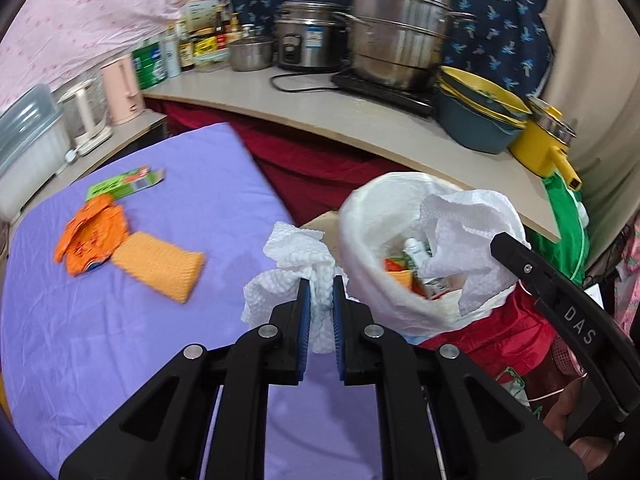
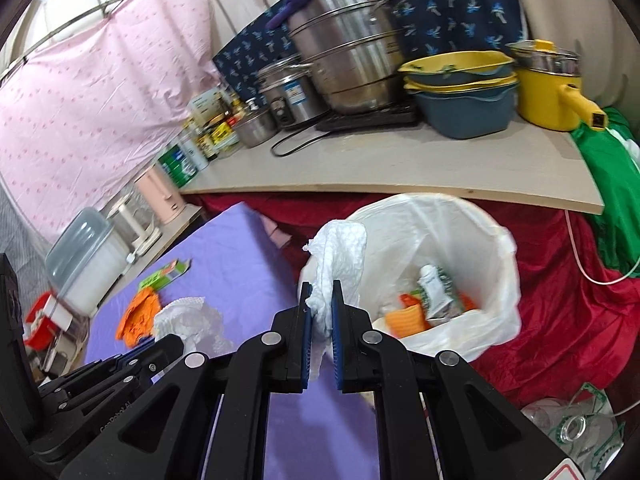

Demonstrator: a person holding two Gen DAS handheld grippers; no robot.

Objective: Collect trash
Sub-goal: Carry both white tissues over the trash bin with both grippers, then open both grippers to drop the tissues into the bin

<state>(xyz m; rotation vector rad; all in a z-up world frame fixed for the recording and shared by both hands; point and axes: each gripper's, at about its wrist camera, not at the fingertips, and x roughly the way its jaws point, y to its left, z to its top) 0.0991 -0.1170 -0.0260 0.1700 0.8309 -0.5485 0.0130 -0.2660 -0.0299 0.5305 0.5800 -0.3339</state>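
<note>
My left gripper is shut on a crumpled white paper towel, held above the purple cloth just left of the trash bin. The bin's white bag liner holds a white tube and orange and green wrappers. My right gripper is shut on a second paper towel at the bin's left rim. In the left wrist view, that towel hangs over the bin's mouth. An orange wrapper, an orange foam sleeve and a green box lie on the cloth.
Behind the bin a counter carries steel pots, a rice cooker, stacked yellow and blue basins, a yellow pot, bottles and a pink kettle. Red cloth surrounds the bin. A clear bottle lies at the lower right.
</note>
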